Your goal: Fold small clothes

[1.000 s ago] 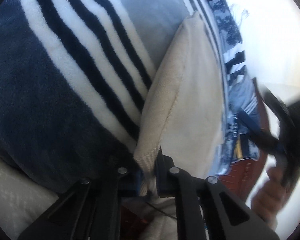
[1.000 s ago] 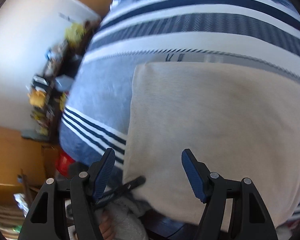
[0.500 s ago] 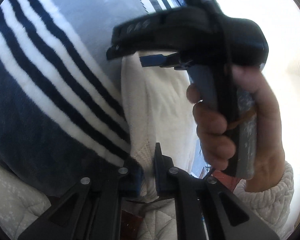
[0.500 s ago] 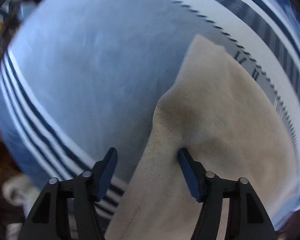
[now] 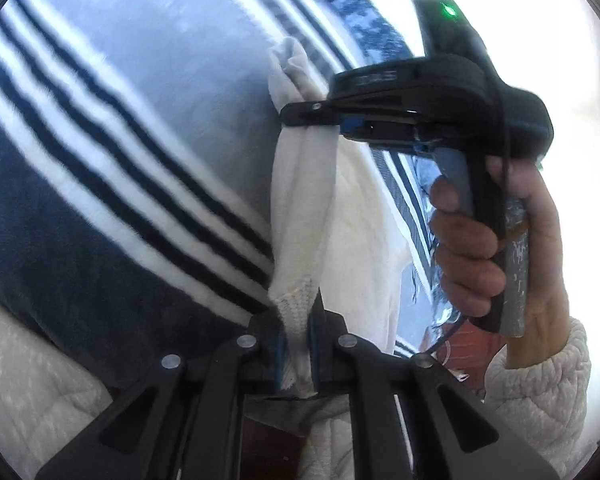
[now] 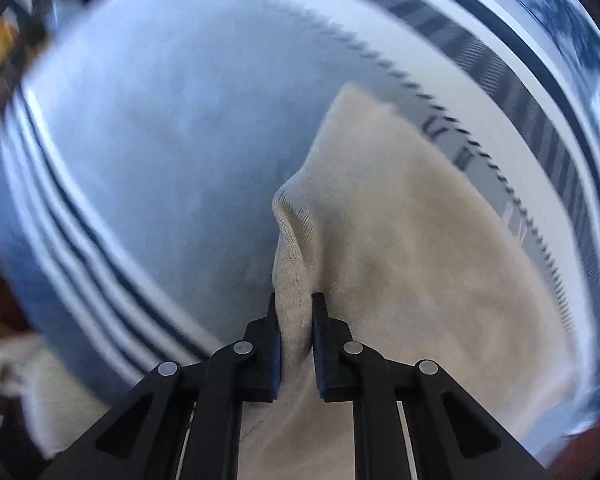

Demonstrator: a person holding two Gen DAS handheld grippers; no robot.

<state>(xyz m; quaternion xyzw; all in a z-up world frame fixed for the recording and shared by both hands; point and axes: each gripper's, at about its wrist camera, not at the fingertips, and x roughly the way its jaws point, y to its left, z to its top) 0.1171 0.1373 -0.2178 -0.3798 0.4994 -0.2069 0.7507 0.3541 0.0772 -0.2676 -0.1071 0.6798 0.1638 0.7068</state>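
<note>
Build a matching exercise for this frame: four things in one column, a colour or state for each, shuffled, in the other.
Things:
1. cloth
2. blanket
3. sleeve
4. light on the right gripper's body

Colours or states:
A. green, glowing
B. cream, pinched at two spots by the left gripper and the right gripper
C. blue with white and dark stripes, lying under the cloth
D. white, quilted, at the wrist of the hand

Pairs: 1-B, 2-C, 3-D, 4-A
</note>
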